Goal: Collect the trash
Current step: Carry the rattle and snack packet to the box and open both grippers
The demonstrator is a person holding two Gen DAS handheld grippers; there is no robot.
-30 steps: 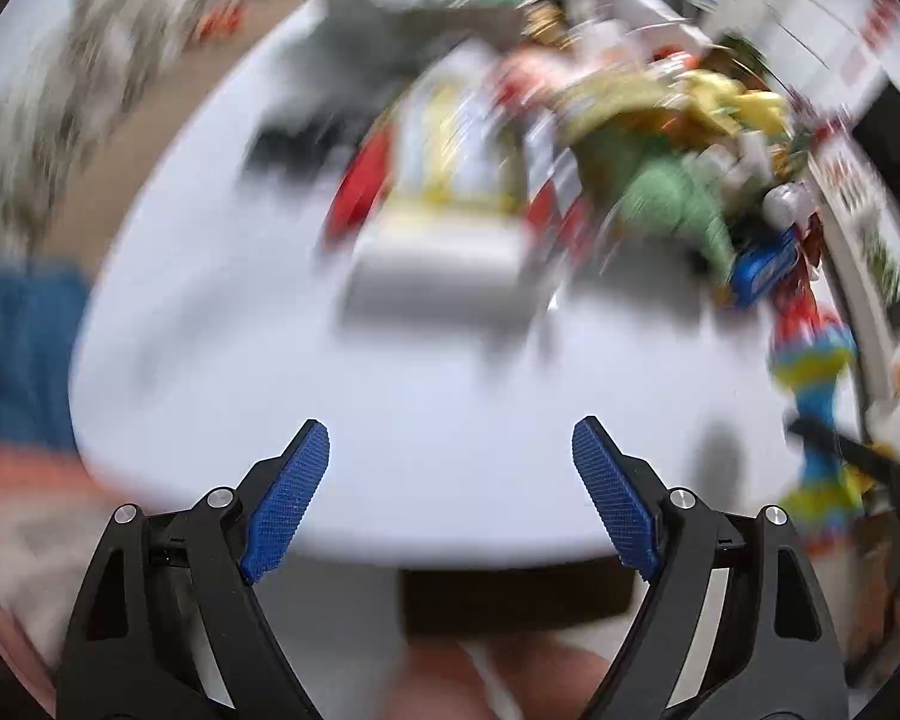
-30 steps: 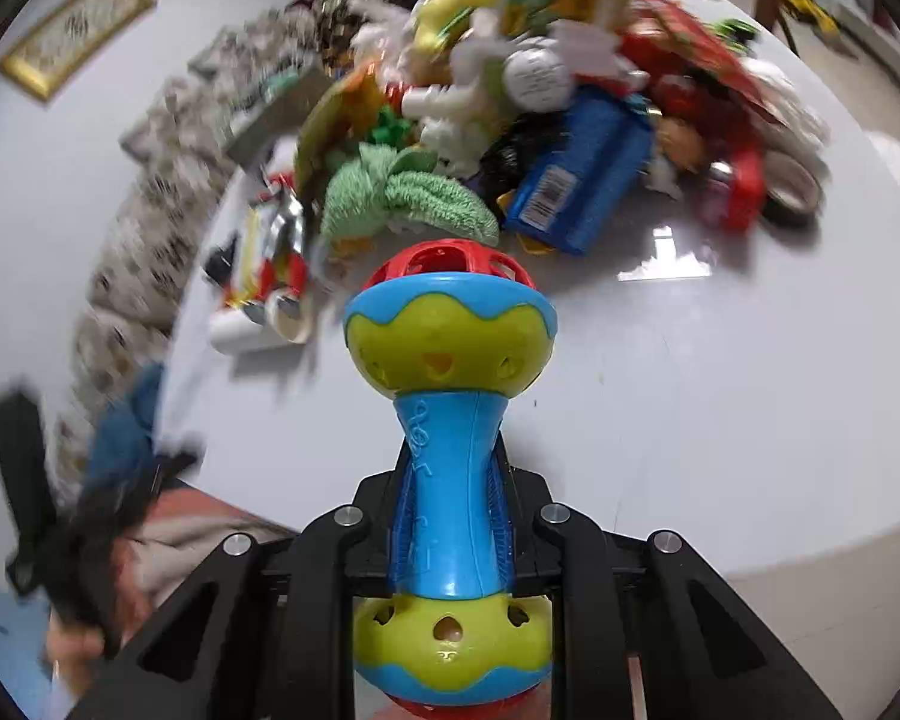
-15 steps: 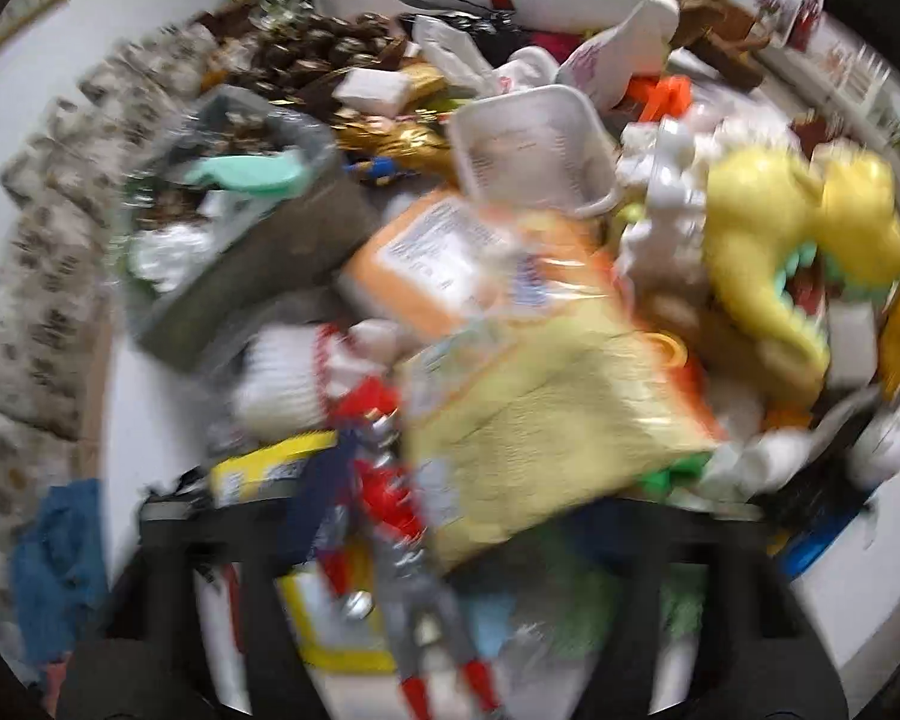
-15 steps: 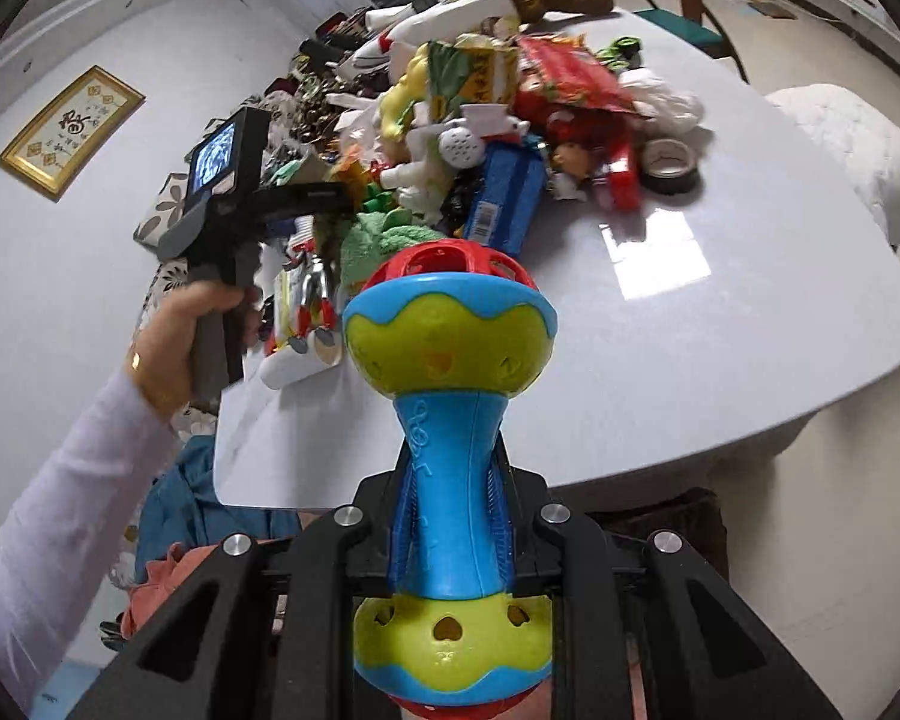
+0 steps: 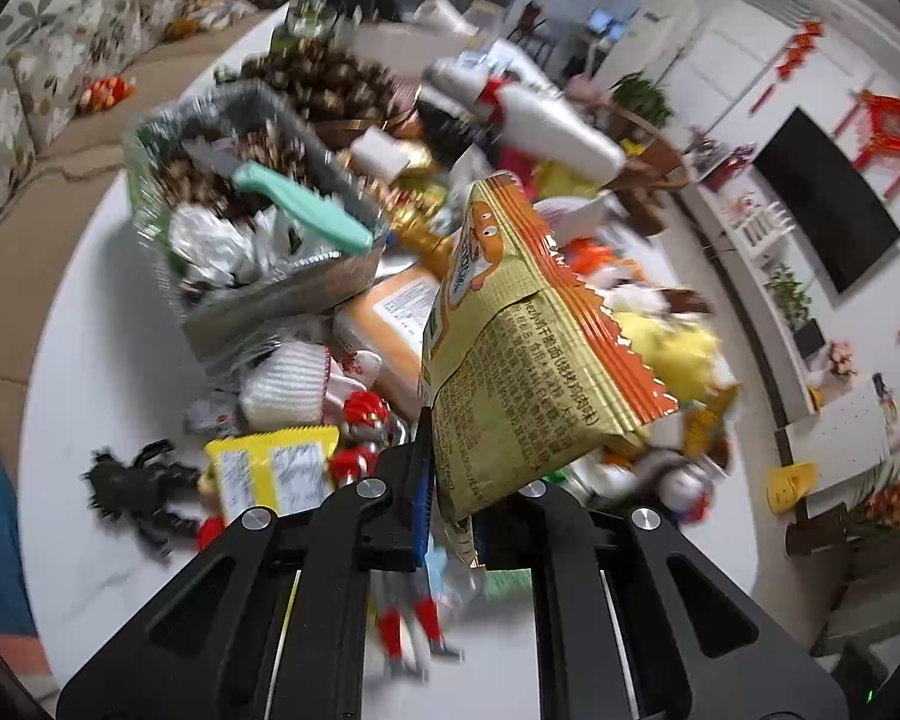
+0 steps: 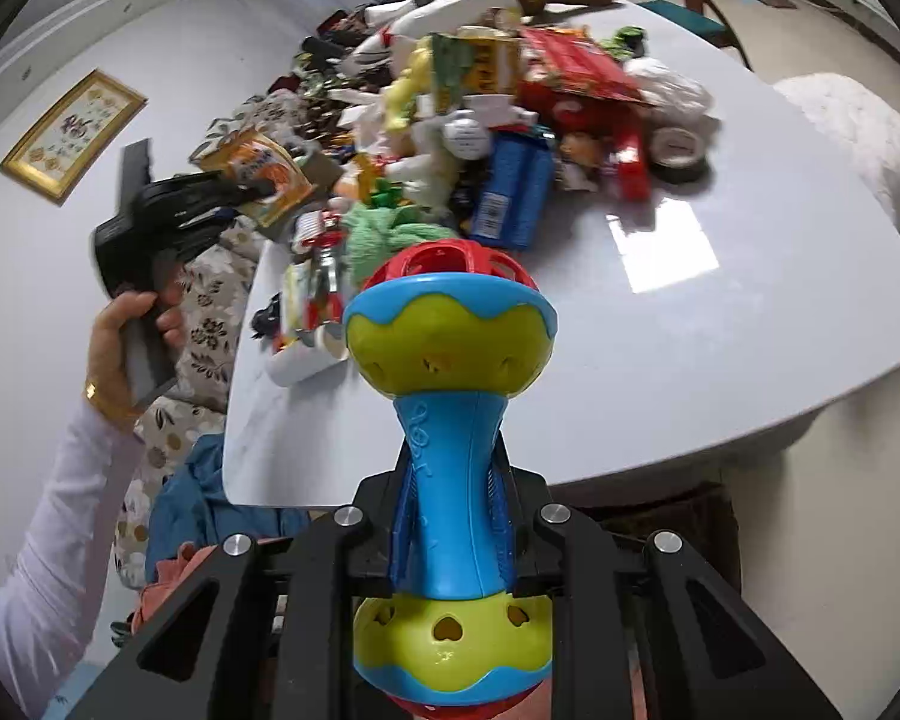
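In the left wrist view my left gripper [image 5: 450, 516] is shut on the lower edge of a gold and orange snack bag [image 5: 510, 360]. The bag hangs lifted above the pile on the white table [image 5: 90, 312]. The right wrist view shows that same gripper [image 6: 252, 192] at the left, held by a person's hand [image 6: 126, 324], with the snack bag [image 6: 264, 171] in its tips. My right gripper [image 6: 450, 540] is shut on the blue stem of a blue, yellow-green and red toy rattle [image 6: 450, 348], off the near table edge [image 6: 630, 456].
A plastic-lined grey bin [image 5: 282, 294] of scraps with a teal handle [image 5: 300, 210] stands behind the bag. Below it lie a red toy figure [image 5: 360, 420], a yellow packet [image 5: 270, 468] and a black toy spider [image 5: 132, 492]. A blue box [image 6: 513, 192] and tape roll [image 6: 678, 153] edge the pile.
My left gripper went from open over the near table edge into the pile, shut on the snack bag and raised it. My right gripper kept the rattle and shifted a little.
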